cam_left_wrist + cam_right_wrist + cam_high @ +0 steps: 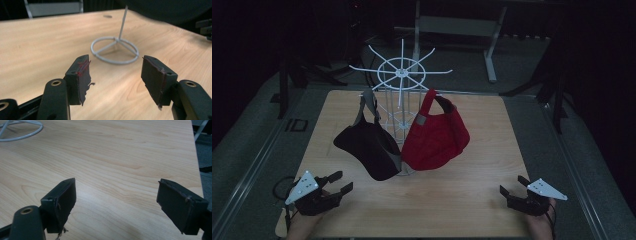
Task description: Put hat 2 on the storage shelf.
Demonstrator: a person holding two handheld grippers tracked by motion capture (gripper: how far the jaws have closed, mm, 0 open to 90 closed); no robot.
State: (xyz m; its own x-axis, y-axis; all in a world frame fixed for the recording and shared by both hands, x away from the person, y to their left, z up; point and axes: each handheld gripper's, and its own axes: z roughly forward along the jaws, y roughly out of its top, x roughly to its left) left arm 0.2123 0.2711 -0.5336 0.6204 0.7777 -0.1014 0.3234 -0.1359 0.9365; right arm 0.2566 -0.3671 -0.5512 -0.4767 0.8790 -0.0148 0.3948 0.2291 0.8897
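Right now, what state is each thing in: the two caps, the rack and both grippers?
Black cap: hanging by its strap from a rack arm, off the table.
Red cap: hanging by its strap from a rack arm, beside the black cap.
White wire rack: upright on the wooden table.
Left gripper: jaws open, nothing between them.
Right gripper: jaws open, nothing between them.

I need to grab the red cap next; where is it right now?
In the high view the red cap hangs on the right side of the white rack at mid-table, touching the black cap to its left.
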